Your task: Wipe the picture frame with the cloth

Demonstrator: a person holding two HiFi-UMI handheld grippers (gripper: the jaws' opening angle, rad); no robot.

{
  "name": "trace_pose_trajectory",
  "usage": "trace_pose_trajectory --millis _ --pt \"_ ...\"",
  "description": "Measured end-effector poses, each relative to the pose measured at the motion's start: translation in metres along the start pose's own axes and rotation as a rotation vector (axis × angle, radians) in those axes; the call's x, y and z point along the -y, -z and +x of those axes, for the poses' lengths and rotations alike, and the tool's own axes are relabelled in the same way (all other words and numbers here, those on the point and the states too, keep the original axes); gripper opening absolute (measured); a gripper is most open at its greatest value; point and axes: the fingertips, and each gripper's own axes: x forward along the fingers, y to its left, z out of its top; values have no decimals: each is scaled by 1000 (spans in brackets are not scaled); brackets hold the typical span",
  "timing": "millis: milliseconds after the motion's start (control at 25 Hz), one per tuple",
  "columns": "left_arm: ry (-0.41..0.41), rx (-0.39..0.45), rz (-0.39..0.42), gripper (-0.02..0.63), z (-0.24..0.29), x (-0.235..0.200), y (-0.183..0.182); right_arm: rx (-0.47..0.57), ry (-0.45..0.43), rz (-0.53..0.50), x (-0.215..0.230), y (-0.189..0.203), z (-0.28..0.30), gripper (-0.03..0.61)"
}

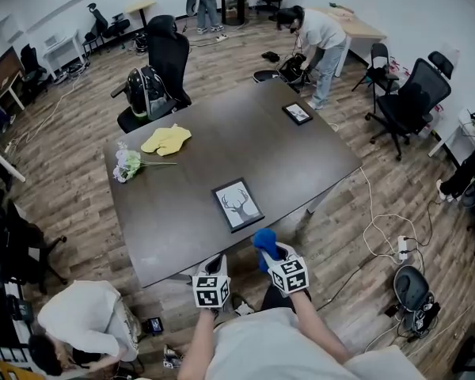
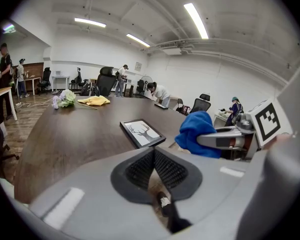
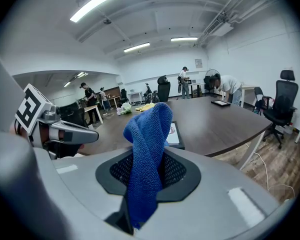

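Picture frame [image 1: 237, 204] lies flat on desk [image 1: 222, 125]. Right hand-held gripper [image 1: 266, 250] is clamped on blue cloth [image 3: 149, 134]; left hand-held gripper [image 2: 154, 154] has jaws together, empty.

The black rectangular picture frame [image 1: 237, 204] with a white stag print lies flat and face up on the dark wooden table [image 1: 222, 133], near its front edge and slightly askew. The blue terry cloth [image 1: 264, 242] stands bunched upright, pinched in the right gripper [image 3: 149, 170], just off that same edge and clear of the frame.

Left hand-held gripper [image 2: 154, 153] and right hand-held gripper [image 3: 147, 165]: grey, black ribbed pads [image 2: 139, 170], marker cubes [image 1: 211, 290]; shirt [image 1: 279, 345] seemingly pale
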Motion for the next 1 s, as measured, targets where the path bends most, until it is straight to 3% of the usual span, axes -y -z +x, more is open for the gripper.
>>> trace_pose_trajectory --millis 1000 --pt "-22 30 -6 52 -10 1 1 13 -19 -25 -7 2 -6 89"
